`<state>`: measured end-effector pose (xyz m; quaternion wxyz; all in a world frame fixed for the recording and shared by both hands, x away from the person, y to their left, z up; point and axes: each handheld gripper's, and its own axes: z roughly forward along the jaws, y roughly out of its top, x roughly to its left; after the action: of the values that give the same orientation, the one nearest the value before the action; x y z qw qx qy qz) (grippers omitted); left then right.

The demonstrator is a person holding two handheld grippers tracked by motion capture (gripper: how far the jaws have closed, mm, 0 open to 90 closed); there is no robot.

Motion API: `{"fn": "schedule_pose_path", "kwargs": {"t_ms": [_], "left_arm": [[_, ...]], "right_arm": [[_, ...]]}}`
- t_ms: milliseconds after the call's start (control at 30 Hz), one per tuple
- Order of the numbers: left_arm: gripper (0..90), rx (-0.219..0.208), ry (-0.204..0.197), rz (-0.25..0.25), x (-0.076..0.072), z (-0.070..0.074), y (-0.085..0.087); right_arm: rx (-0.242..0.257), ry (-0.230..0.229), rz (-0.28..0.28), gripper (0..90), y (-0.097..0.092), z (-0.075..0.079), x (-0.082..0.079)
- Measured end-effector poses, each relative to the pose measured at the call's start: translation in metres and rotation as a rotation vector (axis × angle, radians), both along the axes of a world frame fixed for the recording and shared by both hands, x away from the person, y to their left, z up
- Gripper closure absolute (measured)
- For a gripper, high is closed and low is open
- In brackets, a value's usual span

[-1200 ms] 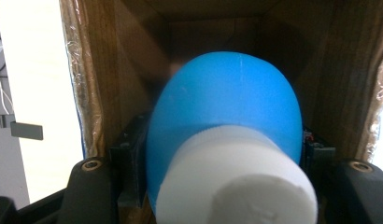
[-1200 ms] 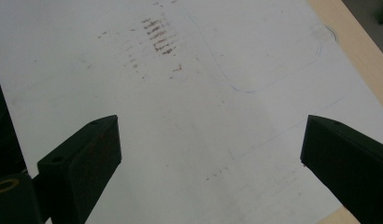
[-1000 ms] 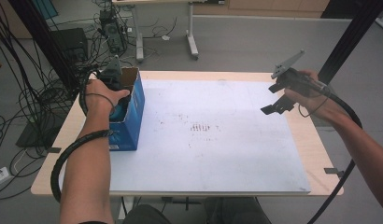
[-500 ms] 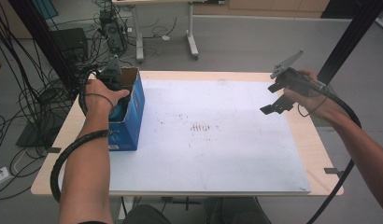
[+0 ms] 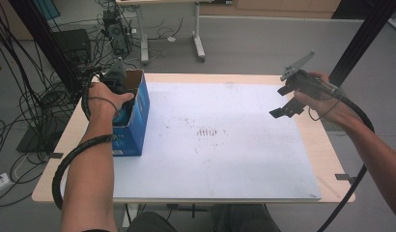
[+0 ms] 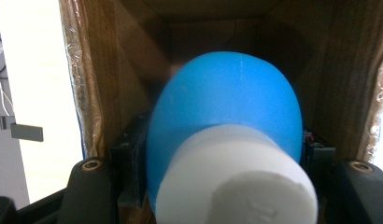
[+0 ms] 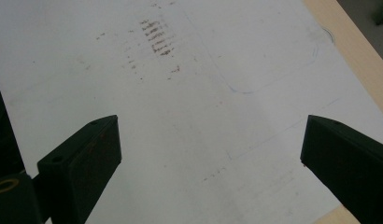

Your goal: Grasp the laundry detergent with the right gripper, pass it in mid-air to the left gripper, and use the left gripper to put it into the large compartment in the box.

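1. High view: the left gripper [image 5: 120, 82] reaches down into the open top of a blue box [image 5: 136, 121] that stands at the left edge of the white sheet [image 5: 225, 159] on the bench [image 5: 326, 145]. The left hand [image 5: 106, 99] covers most of the gripper, so its jaws cannot be read from here. The right gripper [image 5: 289, 101] hangs above the sheet's far right corner, well apart from the box, with nothing in it.

2. Left gripper view: the jaws are clenched on a blue bottle [image 6: 227, 112] with a white cap [image 6: 236, 182], one jaw on each flank. The bottle sits between the brown cardboard walls [image 6: 110, 70] of the box, its cap towards the camera and its body deeper in.

3. Right gripper view: the jaws stand wide and released over the bare, faintly stained sheet [image 7: 203, 116], with the bench's wooden edge [image 7: 353, 42] at the upper right.

4. Progress, as a judgement: the bottle is inside the box but not yet let go, so the work is either near its end, with release and withdrawal left, or just starting, with the lift out to come. The pictures do not settle which. The right gripper has no part in it yet.
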<state>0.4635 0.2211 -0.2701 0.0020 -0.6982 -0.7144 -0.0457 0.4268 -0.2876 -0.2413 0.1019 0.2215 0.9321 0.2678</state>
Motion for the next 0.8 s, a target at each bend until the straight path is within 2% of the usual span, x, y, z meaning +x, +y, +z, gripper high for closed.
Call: {"fn": "schedule_pose_path", "kwargs": {"t_ms": [800], "left_arm": [[36.0,0.0,-0.003,0.002,-0.0001,-0.0001,0.0002]], "right_arm": [[0.002,0.001,0.003,5.0,0.0003,0.0004,0.0001]]}}
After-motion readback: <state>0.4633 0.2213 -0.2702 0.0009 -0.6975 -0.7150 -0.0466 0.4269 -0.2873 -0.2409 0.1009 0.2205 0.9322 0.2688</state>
